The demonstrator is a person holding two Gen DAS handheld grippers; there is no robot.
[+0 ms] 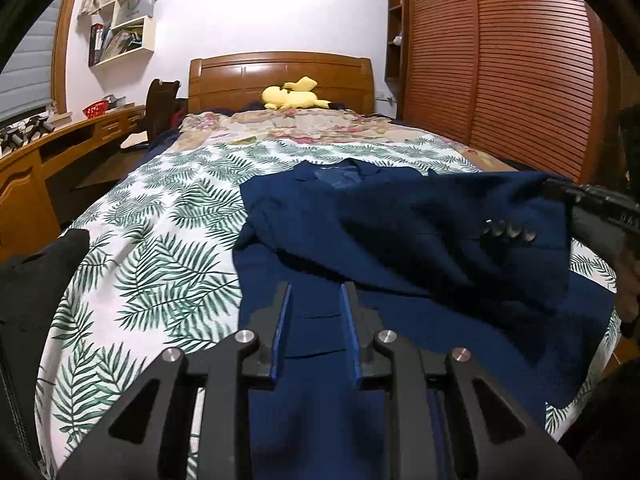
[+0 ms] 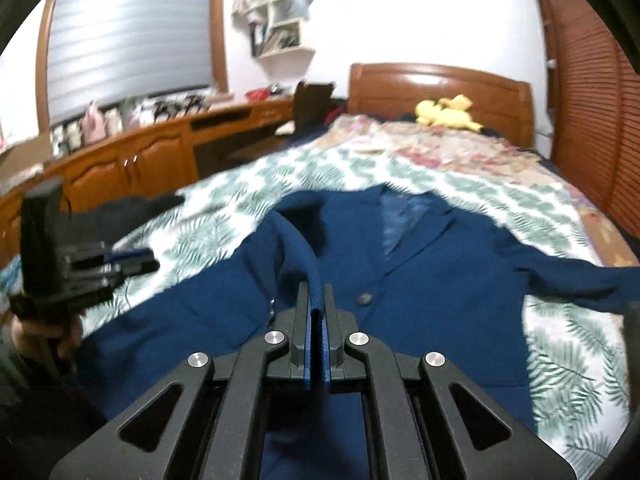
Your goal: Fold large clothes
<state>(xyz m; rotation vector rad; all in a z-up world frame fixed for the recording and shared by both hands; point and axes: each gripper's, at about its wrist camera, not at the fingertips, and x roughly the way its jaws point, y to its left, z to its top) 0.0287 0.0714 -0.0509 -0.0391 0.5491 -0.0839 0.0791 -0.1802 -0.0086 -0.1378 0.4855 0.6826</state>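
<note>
No writing on the blue jacket (image 2: 420,280) is readable; it lies front-up on the leaf-print bedspread (image 1: 160,240). My right tongs (image 2: 318,300) pinch a raised jacket sleeve (image 2: 296,240). My left tongs (image 1: 316,300) hover above the jacket's hem, slightly parted, gripping nothing.

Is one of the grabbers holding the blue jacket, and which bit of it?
Yes. The right gripper pinches the jacket by a raised fold of its sleeve. The left gripper holds nothing.
</note>
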